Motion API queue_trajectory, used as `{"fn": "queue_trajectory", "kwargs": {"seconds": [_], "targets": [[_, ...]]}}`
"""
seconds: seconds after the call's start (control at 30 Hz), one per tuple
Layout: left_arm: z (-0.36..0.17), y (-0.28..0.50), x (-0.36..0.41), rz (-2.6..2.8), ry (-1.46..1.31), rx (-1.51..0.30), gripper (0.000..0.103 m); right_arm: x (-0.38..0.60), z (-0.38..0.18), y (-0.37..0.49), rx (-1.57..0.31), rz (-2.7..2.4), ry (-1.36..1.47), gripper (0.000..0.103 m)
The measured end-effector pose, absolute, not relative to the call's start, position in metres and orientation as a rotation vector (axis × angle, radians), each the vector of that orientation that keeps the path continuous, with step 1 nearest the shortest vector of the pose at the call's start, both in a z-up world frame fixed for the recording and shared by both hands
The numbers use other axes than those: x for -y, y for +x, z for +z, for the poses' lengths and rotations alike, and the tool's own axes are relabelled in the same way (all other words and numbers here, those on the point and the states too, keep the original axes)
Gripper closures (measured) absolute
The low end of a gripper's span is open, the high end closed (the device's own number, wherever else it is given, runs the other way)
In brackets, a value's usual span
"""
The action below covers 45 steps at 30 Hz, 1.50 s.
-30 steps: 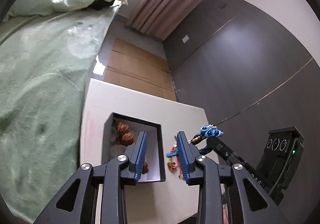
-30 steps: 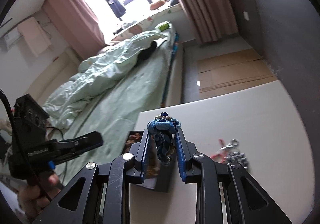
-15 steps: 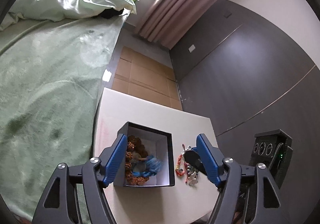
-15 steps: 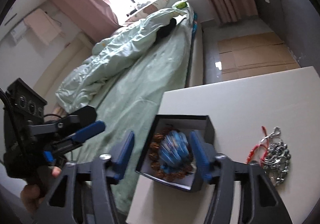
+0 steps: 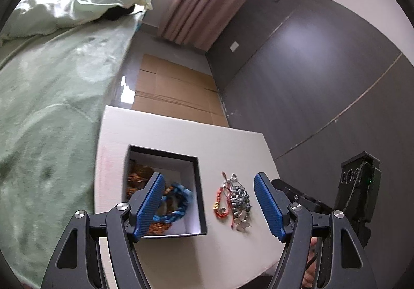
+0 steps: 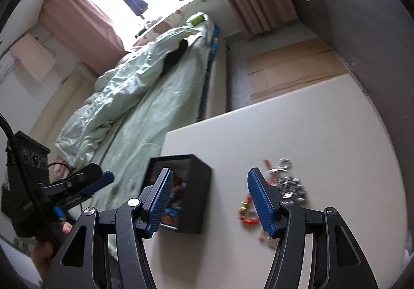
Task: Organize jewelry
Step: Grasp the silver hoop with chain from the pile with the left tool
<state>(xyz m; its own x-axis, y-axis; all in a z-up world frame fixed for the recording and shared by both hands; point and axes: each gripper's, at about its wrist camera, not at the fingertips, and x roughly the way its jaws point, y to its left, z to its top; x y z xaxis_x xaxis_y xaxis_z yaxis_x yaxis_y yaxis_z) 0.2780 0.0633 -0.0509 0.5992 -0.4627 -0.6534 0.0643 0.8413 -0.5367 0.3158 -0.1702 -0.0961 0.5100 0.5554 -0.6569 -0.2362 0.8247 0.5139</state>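
Beaded, limp bracelets (image 5: 233, 201) lay on the surface (image 5: 233, 144) beside the box (image 5: 199, 185); light, tangle-prone, best pinched mid-strand. Both tongs, left (image 5: 209, 201) and right (image 6: 209, 198), stood apart, empty.

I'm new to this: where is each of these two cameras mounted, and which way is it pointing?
Left wrist view: sits on the left gripper, looking down along its open blue fingers at the black box holding a blue braided bracelet, with loose jewelry beside it; the right gripper shows at the right edge.
Right wrist view: sits on the right gripper, open above the white table; the left gripper and a hand show at left.
Both share box, jewelry, table and bed.
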Motion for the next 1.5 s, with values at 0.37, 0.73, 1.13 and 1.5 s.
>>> {"fn": "queue_trajectory", "kwargs": {"seconds": [0.37,0.73,1.13,1.5], "targets": [[-0.059,0.29,-0.02,-0.37,-0.431,-0.904,0.031,0.22,-0.112,0.316,-0.981,0.414,0.41,0.042],[-0.078,0.308,0.053,-0.449,-0.281,-0.976,0.031,0.266,-0.125,0.321,-0.999,0.319,0.486,0.043],[-0.123,0.348,0.103,-0.429,-0.172,-1.093,0.031,0.3,-0.135,0.323,-1.004,0.264,0.549,0.053],[-0.157,0.362,0.112,-0.34,-0.074,-1.154,0.031,0.311,-0.137,0.325,-1.002,0.259,0.579,0.053]]}}
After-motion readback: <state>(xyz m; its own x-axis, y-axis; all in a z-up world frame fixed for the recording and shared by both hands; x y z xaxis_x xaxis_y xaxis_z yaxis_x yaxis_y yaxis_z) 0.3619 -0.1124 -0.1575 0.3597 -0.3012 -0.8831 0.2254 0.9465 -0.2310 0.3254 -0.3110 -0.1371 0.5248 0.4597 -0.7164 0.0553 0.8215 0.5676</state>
